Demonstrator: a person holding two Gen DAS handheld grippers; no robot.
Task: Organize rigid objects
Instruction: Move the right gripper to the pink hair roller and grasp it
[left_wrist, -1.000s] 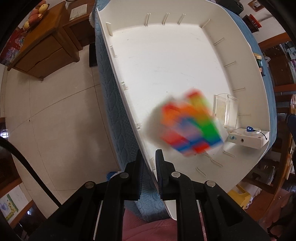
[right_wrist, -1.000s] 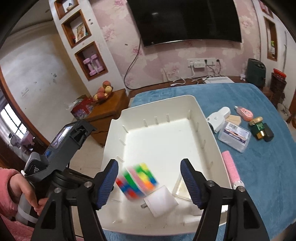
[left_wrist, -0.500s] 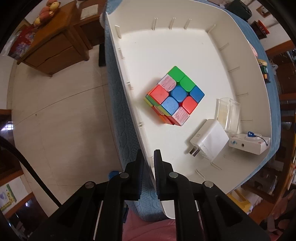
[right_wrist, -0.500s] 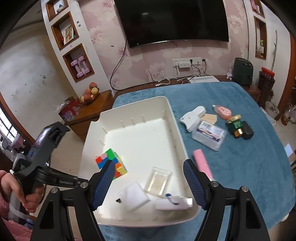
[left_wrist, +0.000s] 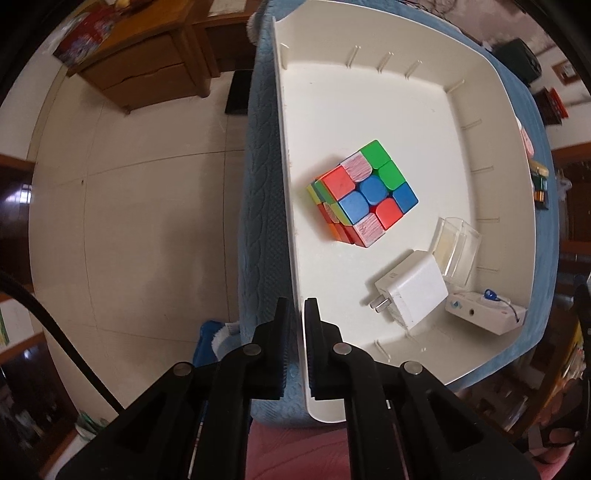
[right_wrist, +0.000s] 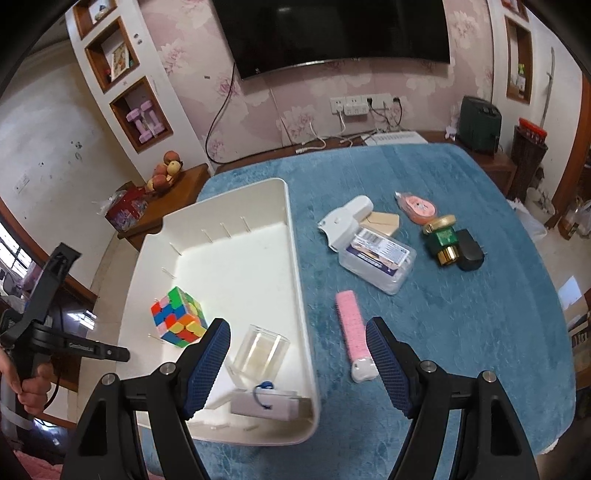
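blue tablecloth (right_wrist: 461, 332) | left gripper (left_wrist: 294, 314) straight down, clamping bin wall (left_wrist: 291, 258)

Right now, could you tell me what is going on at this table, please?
A person is sorting loose items into a white bin. The left tongs are shut on the bin's near wall, steadying it. A puzzle cube, a white charger and a clear box already lie inside. The right tongs stand open and empty above the bin's corner, beside a pink tube lying on the blue cloth.
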